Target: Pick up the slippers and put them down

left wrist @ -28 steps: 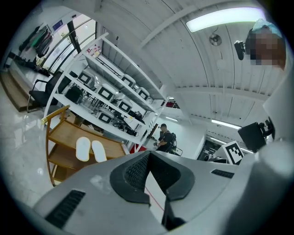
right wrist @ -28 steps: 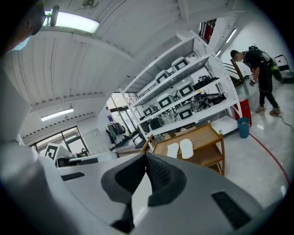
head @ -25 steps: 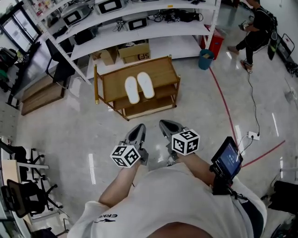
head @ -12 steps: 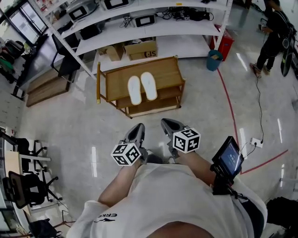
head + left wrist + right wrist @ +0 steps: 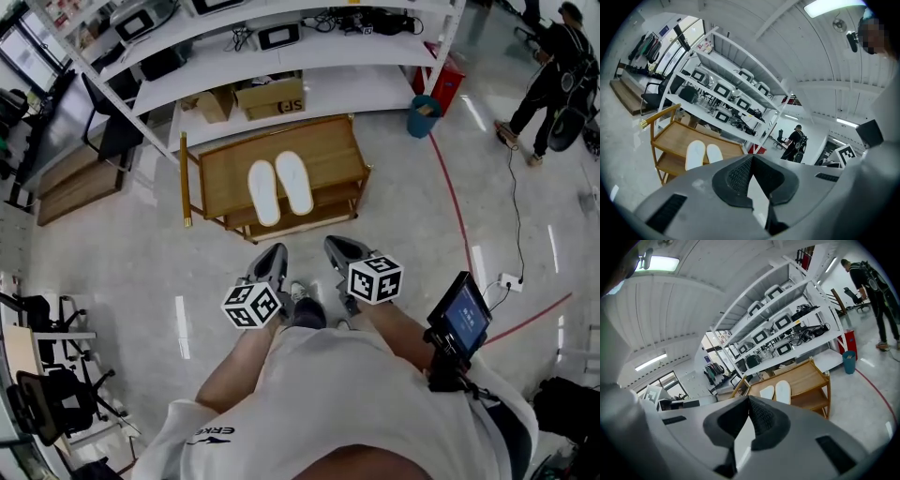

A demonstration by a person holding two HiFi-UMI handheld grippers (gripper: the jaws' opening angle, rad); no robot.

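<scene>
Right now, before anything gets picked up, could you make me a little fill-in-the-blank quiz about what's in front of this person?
1. The two white slippers lie side by side on the ___ shelf of the wooden rack.
2. The jaws of the left gripper and the right gripper are both ___, with nothing between them.
3. The small bin to the right of the rack is ___ in colour.

Missing words: top; shut; blue.

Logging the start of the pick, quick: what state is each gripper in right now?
Left gripper: shut, nothing between the jaws.
Right gripper: shut, nothing between the jaws.
</scene>
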